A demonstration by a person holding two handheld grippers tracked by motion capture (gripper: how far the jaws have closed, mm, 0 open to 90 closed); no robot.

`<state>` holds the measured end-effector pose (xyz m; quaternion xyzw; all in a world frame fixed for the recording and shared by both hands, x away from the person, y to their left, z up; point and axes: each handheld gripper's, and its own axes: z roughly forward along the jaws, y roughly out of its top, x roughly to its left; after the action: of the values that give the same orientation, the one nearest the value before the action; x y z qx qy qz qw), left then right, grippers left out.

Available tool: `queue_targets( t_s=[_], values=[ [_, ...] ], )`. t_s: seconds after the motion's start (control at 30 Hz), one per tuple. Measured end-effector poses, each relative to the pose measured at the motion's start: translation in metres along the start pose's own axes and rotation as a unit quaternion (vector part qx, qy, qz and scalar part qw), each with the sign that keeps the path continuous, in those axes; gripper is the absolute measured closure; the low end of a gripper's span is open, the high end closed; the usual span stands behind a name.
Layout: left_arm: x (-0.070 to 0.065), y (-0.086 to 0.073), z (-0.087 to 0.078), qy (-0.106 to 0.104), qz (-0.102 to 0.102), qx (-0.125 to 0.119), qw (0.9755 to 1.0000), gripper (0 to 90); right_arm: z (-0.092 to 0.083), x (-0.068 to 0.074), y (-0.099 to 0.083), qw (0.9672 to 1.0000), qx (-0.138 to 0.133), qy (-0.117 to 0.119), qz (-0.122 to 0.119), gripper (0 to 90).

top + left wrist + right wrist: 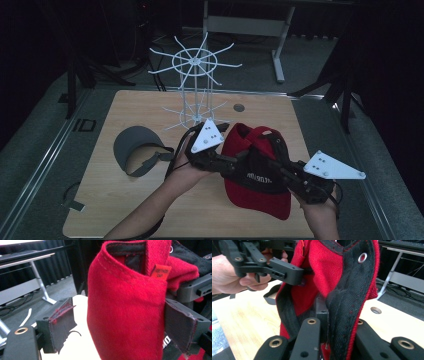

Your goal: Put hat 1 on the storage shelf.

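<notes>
A red cap [260, 197] with a black inner band hangs above the wooden table [115, 200]. My right gripper [265, 161] comes in from the lower right and is shut on the cap's black rim [347, 297]. My left gripper [239, 159] reaches in from the left. In the left gripper view a fold of the red cap [125, 310] stands between the wide-apart jaws of the left gripper [122, 322]. The fold lies against the right pad [182, 325] and stands clear of the left pad [61, 320]. The right gripper view shows the left gripper's fingers [284, 270] at the cap's upper edge.
A white wire rack [195, 62] with radiating hooks stands at the back middle of the table. A dark grey visor [132, 145] lies on the left. A round grommet [239, 107] sits in the tabletop behind the cap. Desk legs [280, 50] stand beyond the table.
</notes>
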<state>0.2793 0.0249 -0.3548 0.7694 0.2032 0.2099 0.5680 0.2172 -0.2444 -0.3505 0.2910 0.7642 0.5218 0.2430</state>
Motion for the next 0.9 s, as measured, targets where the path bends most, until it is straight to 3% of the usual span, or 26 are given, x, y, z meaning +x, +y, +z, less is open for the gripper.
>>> queue_targets(
  t_s=[0.43, 0.67, 0.77, 0.9],
  values=[
    [-0.009, 0.004, 0.009, -0.029, 0.018, 0.011, 0.9993, 34.3, 0.002, 0.001, 0.0, 1.0, 0.001, 0.007, 0.003, 84.9],
    [-0.016, 0.007, 0.014, -0.019, 0.039, 0.026, 0.9987, 54.2, 0.002, -0.001, -0.001, 1.0, 0.0, 0.004, 0.007, 84.9],
    [-0.018, 0.009, 0.015, -0.019, 0.037, 0.028, 0.9987, 63.4, 0.002, -0.001, -0.002, 1.0, 0.001, 0.002, 0.006, 84.9],
    [-0.023, 0.012, 0.018, -0.008, 0.043, 0.03, 0.9986, 80.3, 0.002, -0.002, -0.001, 1.0, -0.001, 0.002, 0.01, 84.9]
  ],
)
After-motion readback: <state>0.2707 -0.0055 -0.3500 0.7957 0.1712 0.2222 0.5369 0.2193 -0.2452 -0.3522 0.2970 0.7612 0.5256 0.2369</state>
